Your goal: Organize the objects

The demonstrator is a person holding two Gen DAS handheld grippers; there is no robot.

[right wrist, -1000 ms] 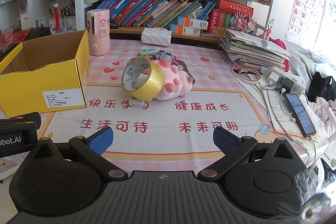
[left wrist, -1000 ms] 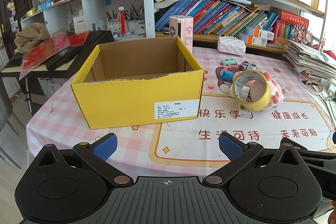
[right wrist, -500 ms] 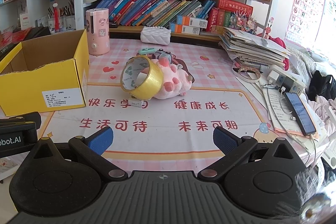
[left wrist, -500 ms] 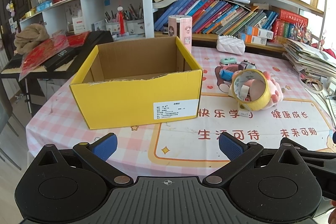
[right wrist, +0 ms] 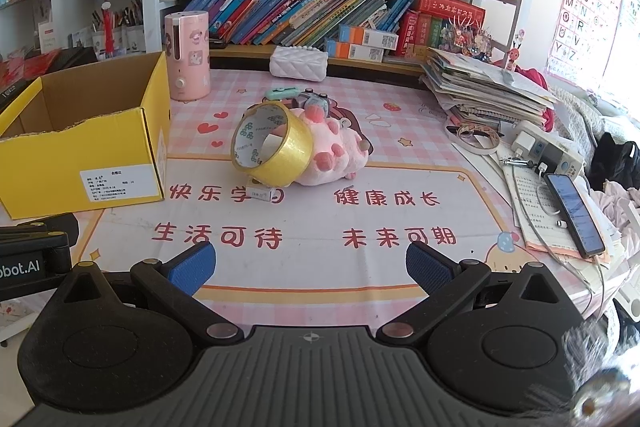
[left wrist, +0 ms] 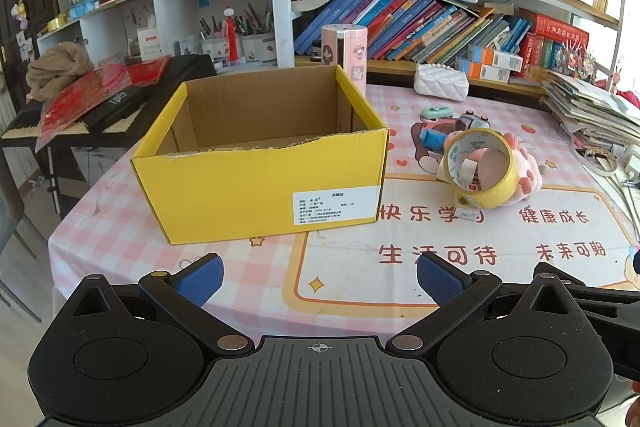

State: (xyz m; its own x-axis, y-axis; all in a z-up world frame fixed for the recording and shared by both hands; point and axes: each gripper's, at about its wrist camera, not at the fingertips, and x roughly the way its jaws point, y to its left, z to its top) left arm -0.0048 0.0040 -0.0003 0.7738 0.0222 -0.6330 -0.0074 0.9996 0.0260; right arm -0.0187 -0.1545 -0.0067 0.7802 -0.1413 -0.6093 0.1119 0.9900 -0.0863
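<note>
An open yellow cardboard box (left wrist: 260,183) stands on the table's left side; it also shows in the right wrist view (right wrist: 80,155), and what shows of its inside looks empty. A yellow tape roll (right wrist: 272,145) leans on a pink plush toy (right wrist: 340,151), with a small white eraser (right wrist: 262,193) in front of them. The roll also shows in the left wrist view (left wrist: 478,167). Small toys (right wrist: 312,101) lie behind the plush. My left gripper (left wrist: 320,277) is open and empty near the table's front edge. My right gripper (right wrist: 310,267) is open and empty, well short of the roll.
A pink cylinder (right wrist: 188,55) and a white quilted pouch (right wrist: 298,63) stand at the back. A stack of papers (right wrist: 484,87), a power strip (right wrist: 548,151) and a phone (right wrist: 574,213) lie on the right. Bookshelves (left wrist: 440,23) rise behind the table.
Both views have shifted very slightly; the grippers stay open and nothing on the table has moved.
</note>
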